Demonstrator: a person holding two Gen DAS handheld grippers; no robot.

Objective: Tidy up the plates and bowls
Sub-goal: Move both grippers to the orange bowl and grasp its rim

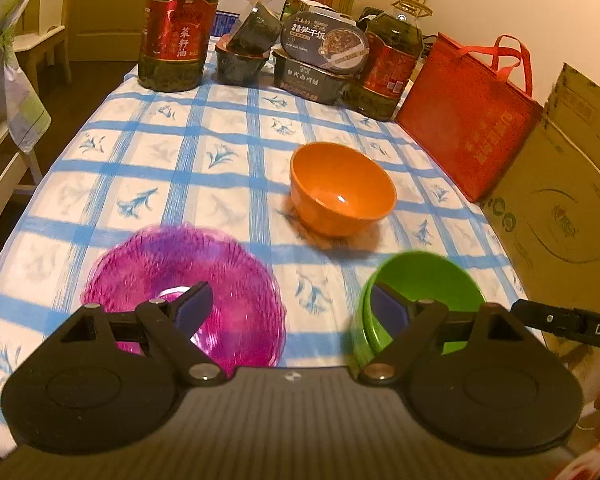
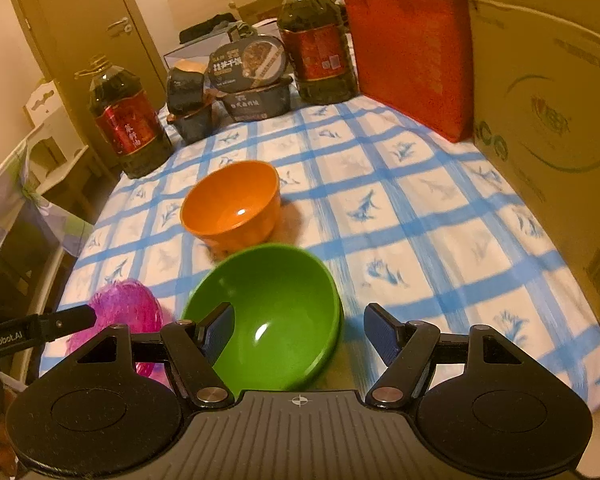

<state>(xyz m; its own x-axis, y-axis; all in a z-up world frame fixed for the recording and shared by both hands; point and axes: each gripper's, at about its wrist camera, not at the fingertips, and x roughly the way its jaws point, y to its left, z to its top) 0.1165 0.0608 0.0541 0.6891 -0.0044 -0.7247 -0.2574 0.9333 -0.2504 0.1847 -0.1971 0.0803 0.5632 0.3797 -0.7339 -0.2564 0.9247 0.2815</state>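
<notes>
Both grippers spread and empty: left gripper (image 1: 292, 308) hangs over the near table edge with the magenta plate (image 1: 184, 292) under its left finger and the green bowl (image 1: 420, 300) behind its right finger; right gripper (image 2: 300, 332) has its left pad over the green bowl (image 2: 268, 316), nothing pinched. Orange bowl (image 1: 342, 188) sits upright mid-table, just beyond the green one, plate well to the left of both. Risks, my read: green bowl looks close to the near table edge, so a one-sided nudge from the right gripper's left pad could tip or skid it off; smooth plastic rim may slip out of a rim pinch; checked tablecloth (image 1: 220, 152) is loose and wrinkled, dragging a bowl could bunch it; the two grippers are close together, each showing in the other's view, so they could clash if both go for the green bowl; plate is thin and flat, hard to get a finger under. Readable text: "CenRobot.AI" on the left gripper's arm in the right view, "DAS" on the right gripper's arm in the left view, "菜籽油" on the oil bottle (image 1: 176, 28), "HONGLU"-like lettering on the meal boxes (image 1: 320, 60), rest too small or blurred
</notes>
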